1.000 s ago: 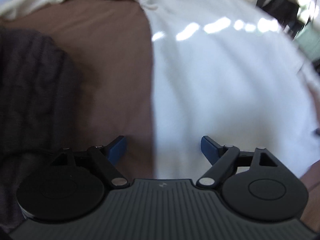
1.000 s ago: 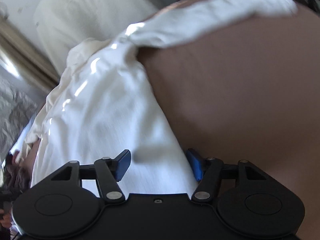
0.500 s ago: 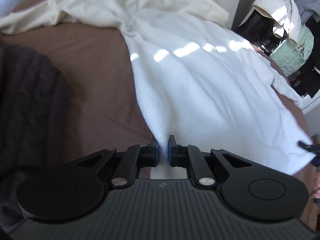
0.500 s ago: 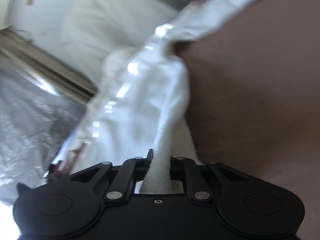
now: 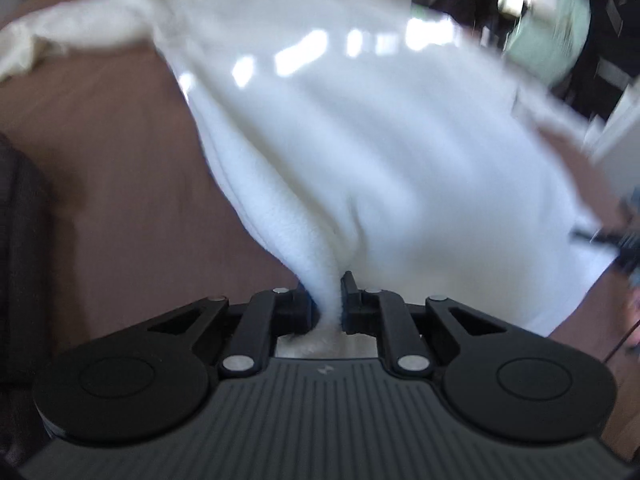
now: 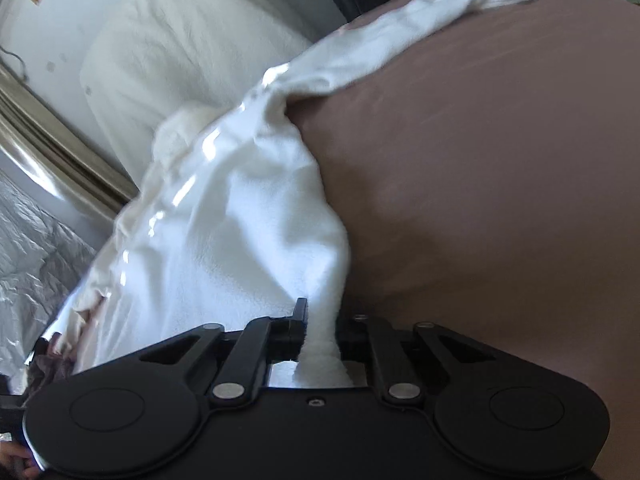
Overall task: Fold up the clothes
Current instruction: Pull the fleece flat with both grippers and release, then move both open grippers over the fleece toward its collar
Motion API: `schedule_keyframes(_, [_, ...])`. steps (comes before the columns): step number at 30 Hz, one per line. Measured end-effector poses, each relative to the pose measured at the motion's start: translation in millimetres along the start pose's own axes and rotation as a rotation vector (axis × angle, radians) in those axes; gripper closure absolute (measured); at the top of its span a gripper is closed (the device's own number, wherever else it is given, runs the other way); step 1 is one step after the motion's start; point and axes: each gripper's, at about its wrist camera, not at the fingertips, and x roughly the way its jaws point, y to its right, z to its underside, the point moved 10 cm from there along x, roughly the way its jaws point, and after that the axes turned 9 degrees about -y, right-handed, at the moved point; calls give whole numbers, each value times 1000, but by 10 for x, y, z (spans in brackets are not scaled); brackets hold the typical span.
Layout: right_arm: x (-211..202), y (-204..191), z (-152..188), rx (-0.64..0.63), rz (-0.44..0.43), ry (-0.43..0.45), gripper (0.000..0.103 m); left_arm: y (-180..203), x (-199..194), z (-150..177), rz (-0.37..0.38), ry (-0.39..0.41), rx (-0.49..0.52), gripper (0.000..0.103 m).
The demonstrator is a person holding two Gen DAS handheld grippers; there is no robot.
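Note:
A white fleece garment [image 5: 380, 152] lies spread over a brown bed sheet [image 5: 112, 168]. My left gripper [image 5: 326, 300] is shut on its near hem, and the cloth rises in a pinched ridge from the jaws. In the right wrist view the same white garment [image 6: 224, 216] runs up to the left, with one sleeve [image 6: 420, 20] stretched toward the far right. My right gripper [image 6: 320, 320] is shut on another part of the hem, with a tuft of fleece bunched between the jaws. The left wrist view is blurred by motion.
A dark knitted garment [image 5: 20, 240] lies at the left of the bed. The brown sheet [image 6: 500, 160] fills the right side. A white pillow [image 6: 168, 48] and crinkled silver sheeting [image 6: 36, 264] sit at the left. Clothes and bags [image 5: 560, 32] crowd the far right.
One second ago both grippers stood open over the hem; both then shut on it. Since then the pinched cloth has lifted off the sheet and the left view has blurred with motion.

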Motion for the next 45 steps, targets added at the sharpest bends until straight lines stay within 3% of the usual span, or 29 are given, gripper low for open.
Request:
schedule_keyframes(2, [-295,-385,-113,-15,-85,78,91,-5,-575,-160,53,168,-19,95])
schedule_keyframes(3, [-475,-590,-145,-39,-127,120,91,-36,-901,-214,137,247,-61,95])
schedule_keyframes(4, [-753,-841,-97,-120,-172,173,91,-94,-1160,-242,202,304,-107,96])
schedule_keyframes(5, [-954,-1018,-32,-185,-195,209,92,-165,-1268,-228,211,319,-137,96])
schedule_keyframes(7, [-832,-877,169,-209,-104,160,92,-319,-1182,-105,128,272,-175,96])
schedule_keyframes(11, [-500,-474,547,-196,71,54,92,-694,-645,308,-109,60,-228,96])
schedule_keyframes(14, [-419,-456,679,-221,88,42,93,-779,-864,292,-132,119,-228,96])
schedule_keyframes(17, [-711,-730,565,-298,70,100,93,-707,-1046,310,-200,161,-205,98])
schedule_keyframes(20, [-845,-776,528,-317,134,65,93,-725,-845,554,-182,51,-221,99])
schedule_keyframes(22, [-714,-700,640,-388,217,24,93,-800,-658,604,-199,-25,-236,98])
schedule_keyframes(28, [-279,-302,1019,-399,303,-43,91,-762,-600,595,-242,-52,-200,98])
schedule_keyframes(30, [-334,-341,1021,-446,329,-50,87,-786,-633,633,-243,-43,-218,98])
schedule_keyframes(33, [-496,-292,981,-420,369,-71,65,-848,-739,624,-287,-6,-243,98])
schedule_keyframes(36, [-759,-362,926,-383,346,-26,57,-862,-887,552,-348,72,-222,98])
schedule_keyframes(40, [-877,-772,561,-440,284,8,49,-740,-1053,388,-226,154,-231,98])
schedule_keyframes(43, [-848,-1223,181,-513,235,8,48,-663,-1079,182,-131,154,-247,97])
schedule_keyframes(45, [-812,-1552,-73,-562,199,4,46,-609,-1087,-23,-144,157,-210,95])
